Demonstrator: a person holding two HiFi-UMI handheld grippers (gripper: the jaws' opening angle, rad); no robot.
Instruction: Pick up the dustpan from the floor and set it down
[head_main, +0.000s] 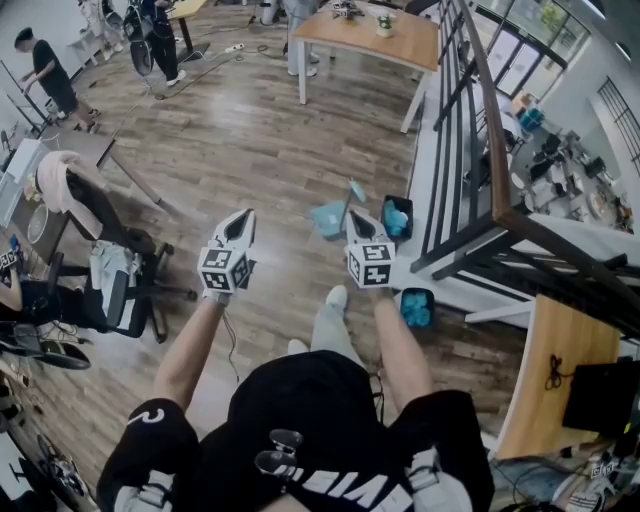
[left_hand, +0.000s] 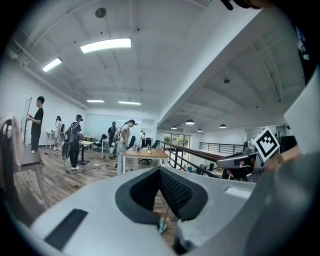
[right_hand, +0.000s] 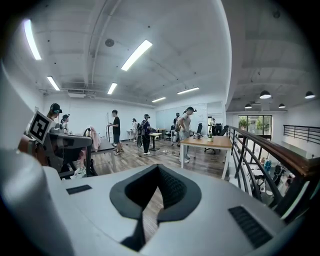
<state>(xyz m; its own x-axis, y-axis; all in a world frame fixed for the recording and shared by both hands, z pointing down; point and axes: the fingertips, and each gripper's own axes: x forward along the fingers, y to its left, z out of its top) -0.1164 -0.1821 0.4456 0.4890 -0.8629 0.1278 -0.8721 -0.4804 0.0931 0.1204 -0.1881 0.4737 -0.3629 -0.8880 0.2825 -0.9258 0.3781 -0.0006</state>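
Left tool (head_main: 244, 218): jaws together, empty | right tool (head_main: 358, 220): jaws together, empty

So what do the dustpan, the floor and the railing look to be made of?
Dustpan: likely plastic; smooth, one even light-blue colour. Floor: wood or wood-look planks, with brown grain, board seams and a slight sheen; whether it is real wood or laminate is unclear. Railing: thin, straight dark bars, probably painted metal, under a brown wood-look top rail.

The dustpan (head_main: 328, 218) is pale blue and the floor (head_main: 250, 140) is brown wood-grain planks. The left gripper (head_main: 241, 220) and right gripper (head_main: 362, 222) are light grey, with black-and-white square markers.
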